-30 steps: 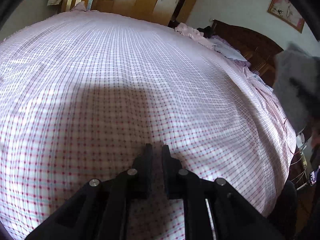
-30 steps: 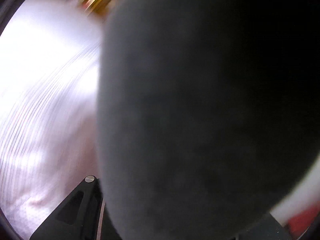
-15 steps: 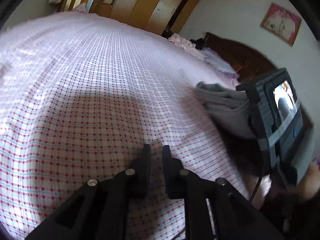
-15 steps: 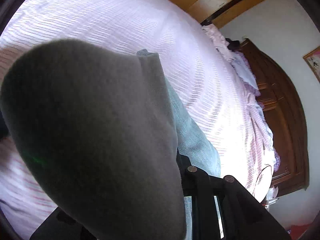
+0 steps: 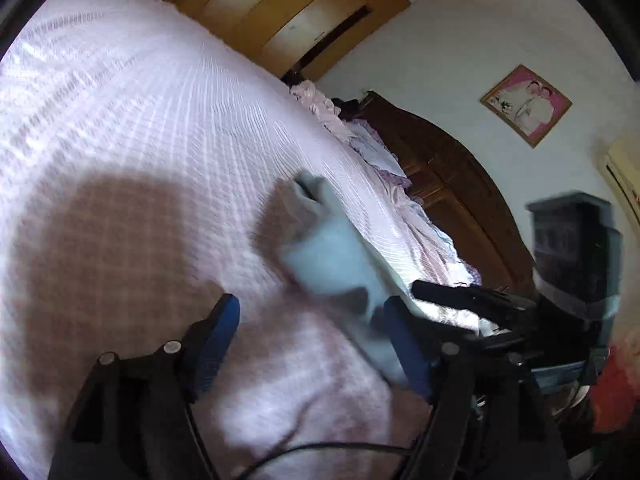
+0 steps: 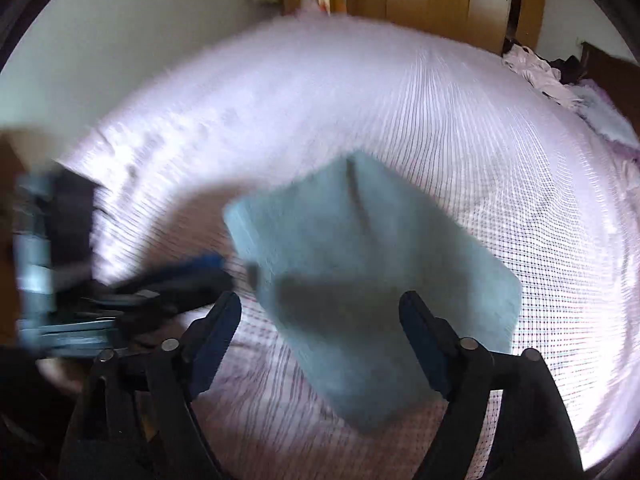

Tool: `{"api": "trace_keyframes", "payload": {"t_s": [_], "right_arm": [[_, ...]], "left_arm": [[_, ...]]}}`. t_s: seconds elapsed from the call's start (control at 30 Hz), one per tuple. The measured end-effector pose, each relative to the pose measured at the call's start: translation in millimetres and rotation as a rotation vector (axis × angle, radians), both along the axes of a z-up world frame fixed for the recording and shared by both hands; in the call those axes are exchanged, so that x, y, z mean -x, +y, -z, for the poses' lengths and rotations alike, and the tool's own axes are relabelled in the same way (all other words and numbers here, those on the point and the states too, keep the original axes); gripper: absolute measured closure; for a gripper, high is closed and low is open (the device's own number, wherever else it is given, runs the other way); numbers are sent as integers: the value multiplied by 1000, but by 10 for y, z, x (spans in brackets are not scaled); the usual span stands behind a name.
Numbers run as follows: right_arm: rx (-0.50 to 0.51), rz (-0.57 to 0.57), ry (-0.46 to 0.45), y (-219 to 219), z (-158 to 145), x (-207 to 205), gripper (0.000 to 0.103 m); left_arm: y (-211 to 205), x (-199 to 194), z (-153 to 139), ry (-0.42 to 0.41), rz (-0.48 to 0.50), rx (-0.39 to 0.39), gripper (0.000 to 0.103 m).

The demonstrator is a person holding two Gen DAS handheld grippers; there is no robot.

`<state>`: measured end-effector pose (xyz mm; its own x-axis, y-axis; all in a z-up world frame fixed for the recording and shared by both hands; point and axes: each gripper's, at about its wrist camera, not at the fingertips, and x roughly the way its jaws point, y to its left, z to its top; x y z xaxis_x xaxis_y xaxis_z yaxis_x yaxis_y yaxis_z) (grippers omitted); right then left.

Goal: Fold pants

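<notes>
Left claw point(image 5: 312, 336) jaws opening, right claw point(image 6: 320, 326) jaws opening, both angled downward

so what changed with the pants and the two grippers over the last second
The right gripper has let go of the grey pants: they filled its view a second ago and now lie as a folded bundle on the checked bedspread, with its jaws opening and the pads clear of the cloth. The left gripper, nearly shut before, is opening too, nothing clamped. The bedspread and the wardrobe are unchanged.
</notes>
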<state>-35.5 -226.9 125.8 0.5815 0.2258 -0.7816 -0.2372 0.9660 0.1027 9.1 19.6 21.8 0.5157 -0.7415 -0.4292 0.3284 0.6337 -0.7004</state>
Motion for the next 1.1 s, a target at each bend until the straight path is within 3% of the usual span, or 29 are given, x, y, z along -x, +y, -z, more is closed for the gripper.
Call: {"api": "trace_keyframes", "payload": {"t_s": [0.07,0.13,0.23,0.33,0.37,0.4,0.43,0.5,0.6,0.7,0.8,0.87,1.0,1.1], "right_arm": [[-49,44,-68,-86,-62,12,23],[-56,139,-144,-522,-175,-94,20],[-96,330,-142,-1203,-83,-278,20],[-163,375,-128,-1375,141,-86,20],[-165,386,-118,-1373,203,-10,20],[-164,399,-106,-1472,243,140,20],[-171,411,-89,-1406,345,194,20],[-205,403,-48,-1353,453,166,20],[-252,395,37,-1317,643,42,20],[-339,392,140,-1306,876,-86,20],[-502,386,112,-1303,935,-48,23],[-603,334,73,-1276,878,-30,25],[-475,310,11,-1202,794,-157,25],[-444,259,81,-1147,1021,-507,25]], "left_arm": [[-143,71,-18,24,15,20,25],[-255,85,-29,43,15,39,25],[-419,-106,11,117,-22,114,25],[-469,-150,56,158,-40,229,31],[-490,-169,72,175,-28,246,63],[-548,-220,79,205,21,233,82],[-587,-273,65,233,84,228,82],[-562,-315,-43,247,117,191,83],[-371,-218,-279,174,224,96,83],[-175,-273,-258,190,235,14,81],[-21,-417,-90,273,199,-3,75],[34,-523,-65,276,159,-10,73],[-26,-497,-127,253,131,-10,68],[-114,-244,-96,254,126,-6,65]]}}
